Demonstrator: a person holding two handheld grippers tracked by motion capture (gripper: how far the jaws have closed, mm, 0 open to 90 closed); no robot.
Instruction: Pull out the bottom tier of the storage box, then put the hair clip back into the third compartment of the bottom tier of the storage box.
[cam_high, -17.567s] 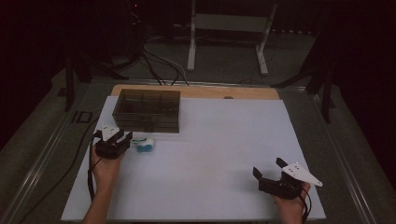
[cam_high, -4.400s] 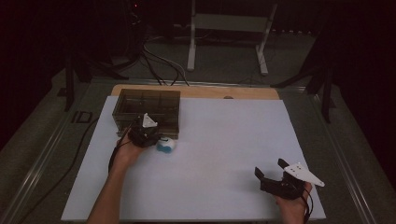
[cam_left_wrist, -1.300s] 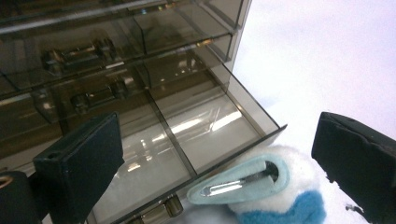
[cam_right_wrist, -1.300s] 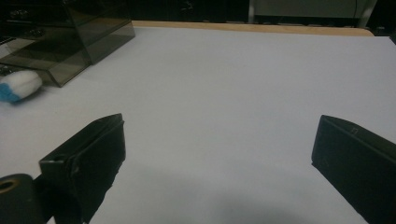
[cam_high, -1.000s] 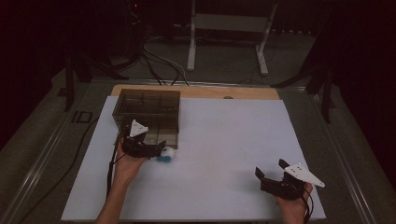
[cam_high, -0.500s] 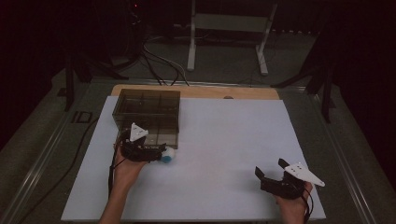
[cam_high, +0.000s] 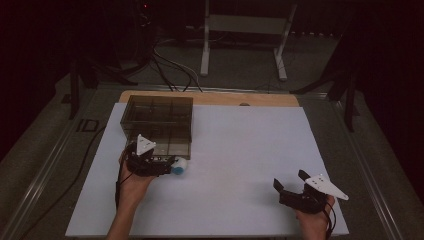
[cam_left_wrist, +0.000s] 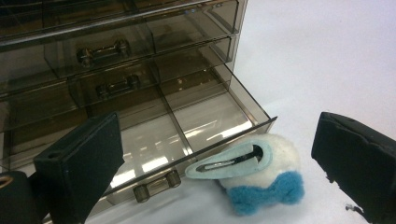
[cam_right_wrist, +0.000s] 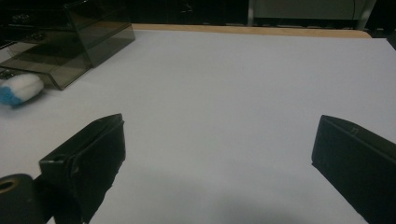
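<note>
carefully, close the wide-open, empty left gripper (cam_left_wrist: 219, 154) squarely around the fluffy hair clip (cam_left_wrist: 254, 173) lying against the open bottom drawer (cam_left_wrist: 196, 126), without nudging it.

A white sheet (cam_high: 240, 170) covered most of the tabletop (cam_high: 210, 98), whose wooden edge showed along the far side. Behind it, black cables (cam_high: 170, 70) lay on the grey floor (cam_high: 240, 65) beside a white metal stand (cam_high: 245, 30).

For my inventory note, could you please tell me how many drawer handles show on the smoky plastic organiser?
3: one on the open bottom drawer, one on the middle drawer, one on the upper drawer; others may be hidden.
</note>
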